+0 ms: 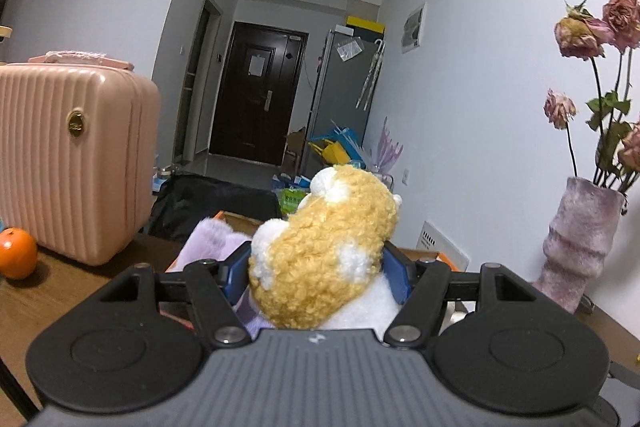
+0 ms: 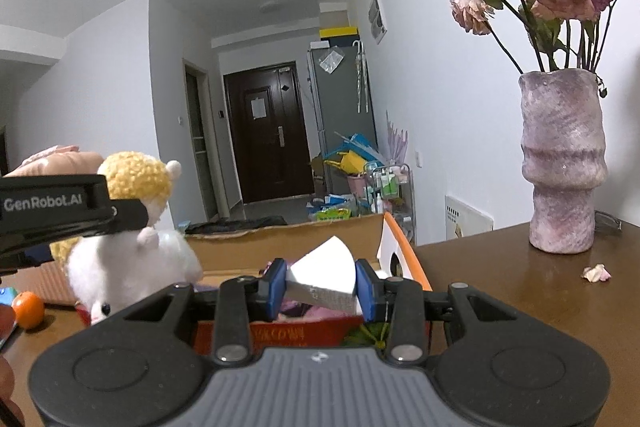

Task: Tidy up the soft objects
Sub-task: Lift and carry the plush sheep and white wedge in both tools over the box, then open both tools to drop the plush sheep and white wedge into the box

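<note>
My left gripper (image 1: 316, 273) is clamped on a yellow-and-white plush (image 1: 324, 247), held above the box (image 2: 288, 227) at twelve o'clock. My right gripper (image 2: 322, 285) pinches a white wedge (image 2: 326, 275) over the same box. A vase (image 2: 562, 163) stands at two o'clock.

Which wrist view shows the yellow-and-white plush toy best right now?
The right wrist view: the plush toy shows side-on, held in the left tongs. The left wrist view shows only its curly back between the blue fingers, close up.
</note>
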A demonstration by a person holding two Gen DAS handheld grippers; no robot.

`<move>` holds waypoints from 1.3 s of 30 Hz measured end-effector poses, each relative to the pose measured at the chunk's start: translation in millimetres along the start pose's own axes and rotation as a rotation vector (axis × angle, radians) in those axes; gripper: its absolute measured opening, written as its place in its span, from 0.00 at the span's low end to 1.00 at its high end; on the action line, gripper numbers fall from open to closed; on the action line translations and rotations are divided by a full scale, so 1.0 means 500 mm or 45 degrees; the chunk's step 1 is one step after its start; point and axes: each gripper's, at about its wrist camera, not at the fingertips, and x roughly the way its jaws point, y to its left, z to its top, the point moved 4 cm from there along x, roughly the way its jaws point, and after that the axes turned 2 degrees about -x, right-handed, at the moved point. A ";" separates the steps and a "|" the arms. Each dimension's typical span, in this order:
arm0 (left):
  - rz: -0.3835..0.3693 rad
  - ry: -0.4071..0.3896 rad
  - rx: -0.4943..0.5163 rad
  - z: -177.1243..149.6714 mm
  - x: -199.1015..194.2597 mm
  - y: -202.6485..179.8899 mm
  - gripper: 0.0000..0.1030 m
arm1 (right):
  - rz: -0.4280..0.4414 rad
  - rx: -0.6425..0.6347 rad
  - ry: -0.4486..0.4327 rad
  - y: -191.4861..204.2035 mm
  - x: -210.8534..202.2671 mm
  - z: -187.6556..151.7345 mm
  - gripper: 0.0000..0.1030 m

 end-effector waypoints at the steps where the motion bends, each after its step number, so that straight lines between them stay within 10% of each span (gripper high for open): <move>1: 0.008 -0.009 0.004 0.003 0.010 -0.003 0.65 | -0.003 0.004 -0.008 0.000 0.008 0.003 0.35; 34: 0.147 -0.034 0.181 -0.020 0.248 -0.018 0.66 | -0.099 -0.063 0.019 -0.003 0.236 0.035 0.35; 39: 0.141 -0.025 0.179 -0.022 0.245 -0.018 0.79 | -0.096 -0.072 0.043 -0.001 0.238 0.027 0.41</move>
